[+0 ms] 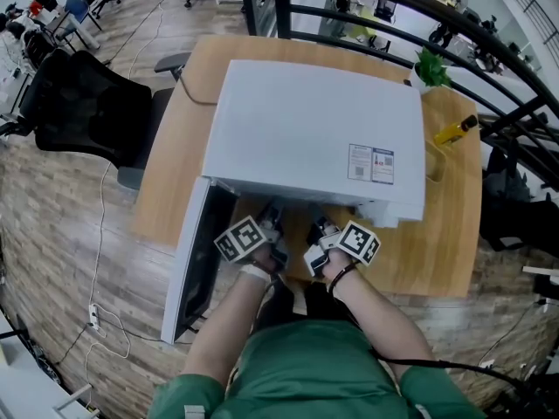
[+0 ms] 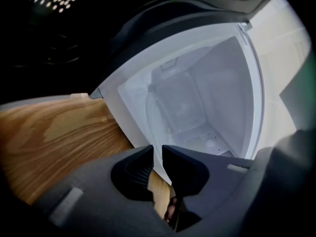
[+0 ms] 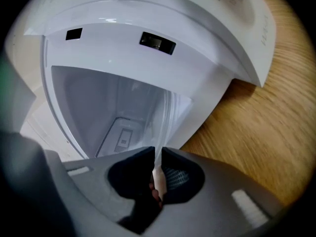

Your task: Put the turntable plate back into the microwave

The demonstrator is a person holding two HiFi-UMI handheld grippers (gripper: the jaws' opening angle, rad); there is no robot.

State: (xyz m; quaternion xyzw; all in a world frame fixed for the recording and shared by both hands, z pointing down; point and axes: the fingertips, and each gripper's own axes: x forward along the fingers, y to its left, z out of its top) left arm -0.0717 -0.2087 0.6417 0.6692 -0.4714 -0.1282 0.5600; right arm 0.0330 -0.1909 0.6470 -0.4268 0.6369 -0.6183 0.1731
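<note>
The white microwave [image 1: 314, 133] stands on the wooden table [image 1: 441, 234] with its door [image 1: 196, 264] swung open to the left. Both grippers are at its mouth. My right gripper [image 3: 157, 153] is shut on the rim of the clear glass turntable plate [image 3: 165, 115], which runs edge-on from the jaws into the cavity [image 3: 94, 107]. My left gripper [image 2: 158, 149] has its jaws nearly together on a faint glass edge [image 2: 154, 117] in front of the cavity [image 2: 207, 102]. In the head view the left gripper [image 1: 272, 221] and right gripper [image 1: 320, 230] sit side by side; the plate is hidden under the microwave's top.
A black office chair [image 1: 79, 103] stands left of the table. A yellow bottle [image 1: 456, 131] and a small green plant [image 1: 430, 66] sit at the table's far right corner. A dark railing [image 1: 419, 16] curves behind. A white cable [image 1: 98, 260] lies on the floor.
</note>
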